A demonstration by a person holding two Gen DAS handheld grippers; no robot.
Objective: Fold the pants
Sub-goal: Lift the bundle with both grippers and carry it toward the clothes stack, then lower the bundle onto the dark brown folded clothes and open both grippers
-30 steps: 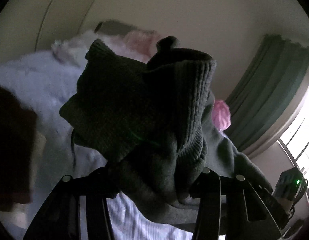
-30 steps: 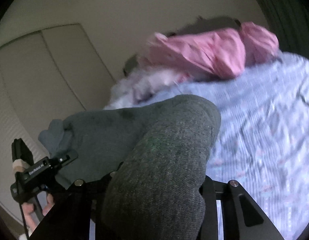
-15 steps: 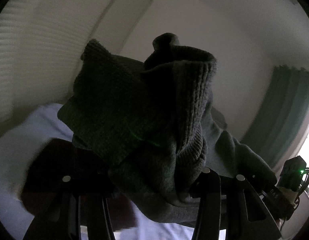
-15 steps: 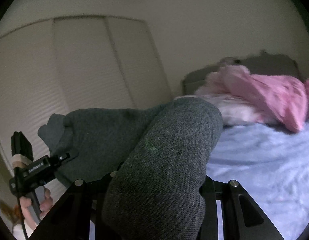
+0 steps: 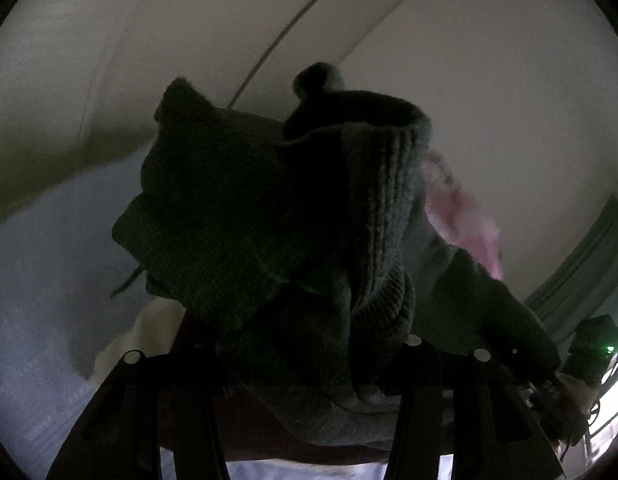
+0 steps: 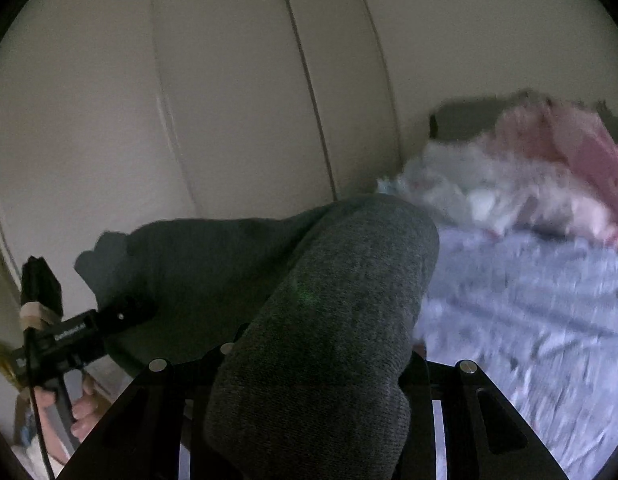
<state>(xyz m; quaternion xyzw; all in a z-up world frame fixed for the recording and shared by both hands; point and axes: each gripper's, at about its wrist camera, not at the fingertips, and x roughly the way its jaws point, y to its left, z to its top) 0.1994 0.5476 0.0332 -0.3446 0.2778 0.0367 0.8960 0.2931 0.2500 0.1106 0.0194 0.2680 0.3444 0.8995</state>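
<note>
Pants (image 6: 321, 320) bunched in both my tongs, left gripper (image 5: 305, 364) and right gripper (image 6: 317, 364) each clamped on fabric; span runs leftward, bed (image 6: 529, 320) lying ahead-right.

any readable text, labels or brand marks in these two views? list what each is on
One white printed label on the black body of the left claw, seen in the right wrist view: too small and blurred to read.
Nothing readable on the grey pants, the bed sheet or the wardrobe doors.
Left wrist view: no text.
</note>
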